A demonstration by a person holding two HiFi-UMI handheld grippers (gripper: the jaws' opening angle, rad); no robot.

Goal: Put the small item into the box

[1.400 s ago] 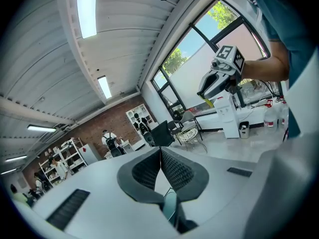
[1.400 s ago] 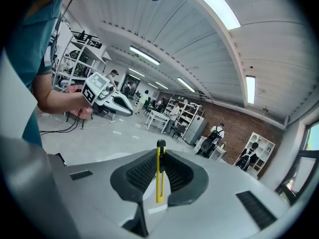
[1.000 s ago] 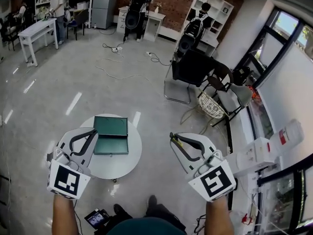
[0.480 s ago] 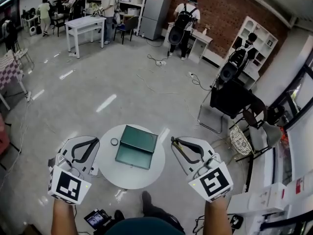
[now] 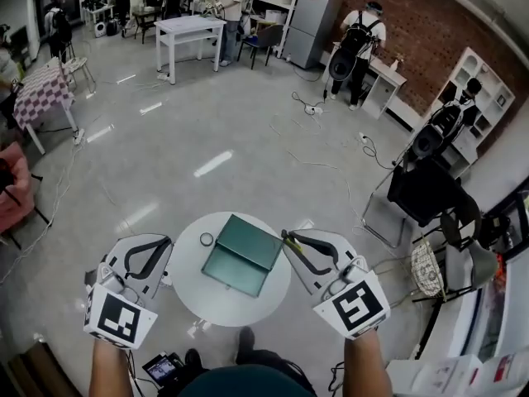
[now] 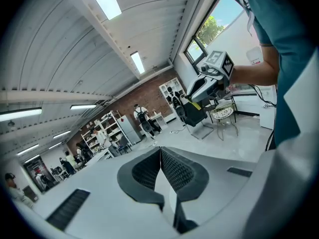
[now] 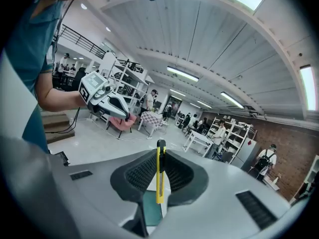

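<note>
An open dark green box (image 5: pixel 242 257) lies on a small round white table (image 5: pixel 192 289) in the head view. A small ring-shaped item (image 5: pixel 206 239) rests on the table just left of the box. My right gripper (image 5: pixel 286 236) hovers at the box's right edge, shut on a yellow utility knife (image 7: pixel 160 176) that stands upright between its pads. A strip of green box (image 7: pixel 151 209) shows below those jaws. My left gripper (image 5: pixel 164 241) hangs over the table's left edge, shut with nothing in it; its ribbed pads (image 6: pixel 172 169) meet.
The table stands on a shiny grey floor with cables. A black chair (image 5: pixel 426 193) and a wire basket (image 5: pixel 426 269) are to the right. A white table (image 5: pixel 190 30), shelves and several people are far behind. A phone-like device (image 5: pixel 164 369) lies near my feet.
The view has swung, and the table and box now sit centred between my grippers. The right gripper's tip has come up to the box's right edge. Both grippers keep their state.
</note>
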